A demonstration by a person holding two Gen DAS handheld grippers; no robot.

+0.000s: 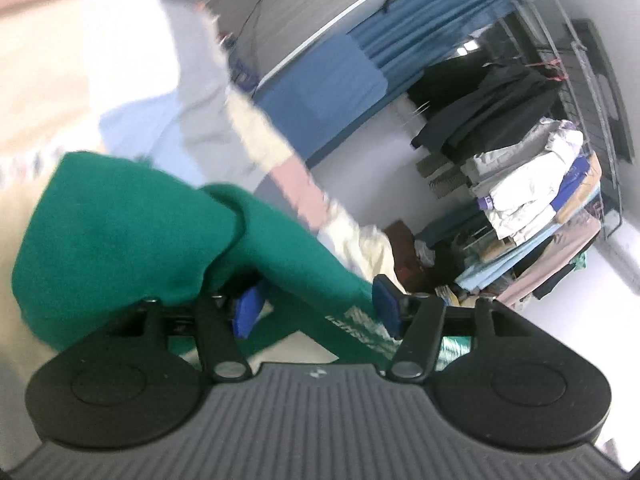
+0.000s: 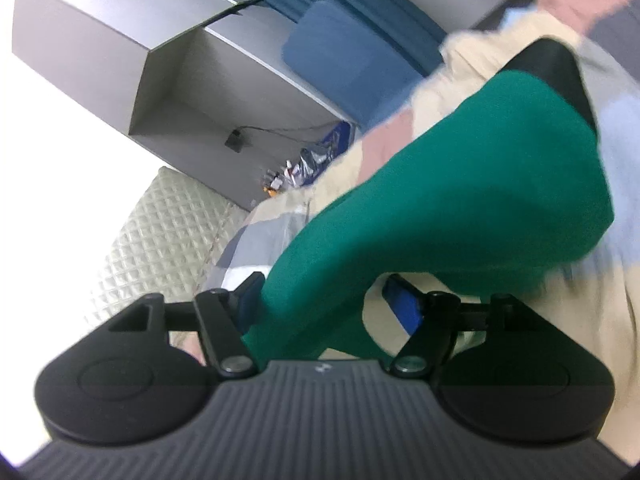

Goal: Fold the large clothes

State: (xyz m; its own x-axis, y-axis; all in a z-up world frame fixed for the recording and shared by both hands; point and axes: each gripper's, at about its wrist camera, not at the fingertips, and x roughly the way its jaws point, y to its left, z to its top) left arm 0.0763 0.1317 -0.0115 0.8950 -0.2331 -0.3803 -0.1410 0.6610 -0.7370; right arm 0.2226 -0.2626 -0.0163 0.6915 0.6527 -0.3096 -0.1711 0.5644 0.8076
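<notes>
A green garment [image 1: 120, 232] with white lettering near its hem lies bunched on a patchwork bedcover [image 1: 280, 148] of cream, pink, pale blue and grey. A strip of it runs between the blue pads of my left gripper [image 1: 317, 308], which stand wide apart and do not press on it. In the right wrist view the same green garment [image 2: 440, 184] rises in a fold. Its lower end sits between the jaws of my right gripper [image 2: 326, 300], against the left pad, with a gap at the right pad. Both views are blurred.
A wire rack [image 1: 580, 92] at the right holds dark hanging clothes and a pile of folded clothes [image 1: 532, 200]. Blue curtains [image 1: 420, 20] hang behind the bed. A grey cabinet [image 2: 120, 60], a white quilted panel [image 2: 160, 232] and small clutter [image 2: 296, 172] lie beyond the bedcover [image 2: 460, 60].
</notes>
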